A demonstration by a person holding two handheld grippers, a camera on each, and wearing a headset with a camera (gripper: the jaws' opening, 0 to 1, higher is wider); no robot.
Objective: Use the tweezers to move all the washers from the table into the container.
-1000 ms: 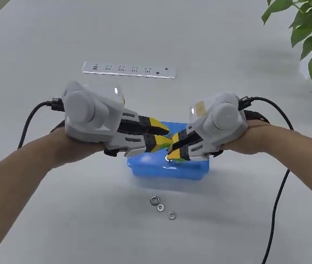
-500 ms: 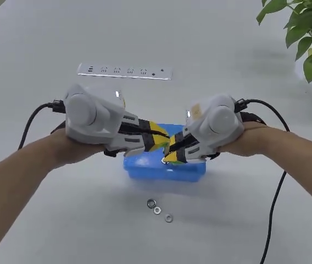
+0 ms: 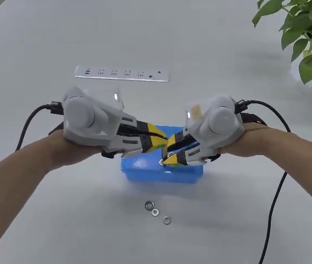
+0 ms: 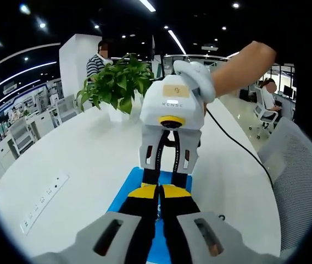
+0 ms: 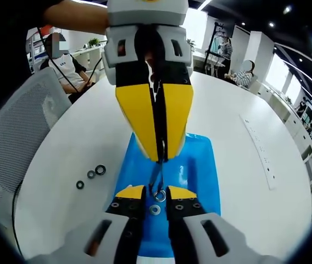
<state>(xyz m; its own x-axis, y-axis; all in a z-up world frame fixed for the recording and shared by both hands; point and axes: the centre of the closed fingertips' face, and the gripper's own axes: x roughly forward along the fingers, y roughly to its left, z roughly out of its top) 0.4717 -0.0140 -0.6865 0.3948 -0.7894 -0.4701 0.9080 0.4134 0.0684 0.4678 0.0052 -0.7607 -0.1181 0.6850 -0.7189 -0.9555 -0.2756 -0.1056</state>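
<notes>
**Washers: handling and claw status**

Item: small flat metal rings. We judge them light, stiff and slippery, best pinched across the rim w/ the tweezers [image 5: 157, 173].

Location: 3 table washers [image 3: 155, 212] lie on the table [image 3: 227, 44] near the blue container [image 3: 139, 169]. 1 held washer [image 5: 159, 195] sits in the tweezer tips over the container, and 1 loose washer [image 5: 155, 209] lies inside.

Left gripper [image 5: 159, 157]: jaws together, clamped on the tweezers.

Right gripper [image 5: 156, 192]: jaws slightly apart, flanking the tips; we can't confirm contact.

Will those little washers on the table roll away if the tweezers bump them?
Probably not far: the three washers lie flat on the table, so they would likely slide. They look like smooth metal rings, so the tweezers may slip off them.
</notes>
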